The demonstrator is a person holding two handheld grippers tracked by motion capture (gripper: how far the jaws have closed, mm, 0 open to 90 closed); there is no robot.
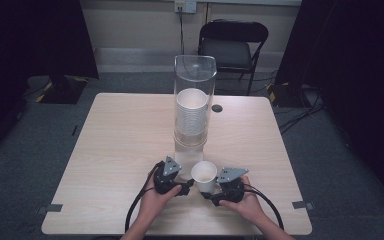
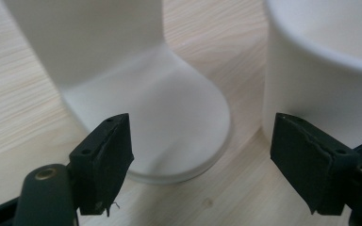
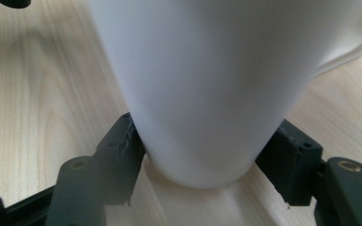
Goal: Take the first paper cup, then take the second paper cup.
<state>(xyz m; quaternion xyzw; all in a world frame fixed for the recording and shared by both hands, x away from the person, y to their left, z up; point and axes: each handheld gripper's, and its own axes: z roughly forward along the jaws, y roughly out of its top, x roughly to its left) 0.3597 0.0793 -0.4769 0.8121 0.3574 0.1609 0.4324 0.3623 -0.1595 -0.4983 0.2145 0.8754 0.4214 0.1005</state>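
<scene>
**Paper cup held at the near table edge**

A white paper cup (image 1: 204, 175) stands upright between two hand-held grippers. The right gripper (image 1: 214, 193) clasps its lower part. The left gripper (image 1: 186, 186), jaws apart and empty, sits just beside it, before the clear cup dispenser (image 1: 195, 75) on the wooden table (image 1: 115, 145).

The pale wooden counter (image 1: 120, 150) stands on a grey carpet floor (image 1: 340, 165), with a black folding chair (image 1: 232, 47) behind it near a light wall (image 1: 140, 25), dark curtains (image 1: 30, 35) at both sides, and dim light.
</scene>
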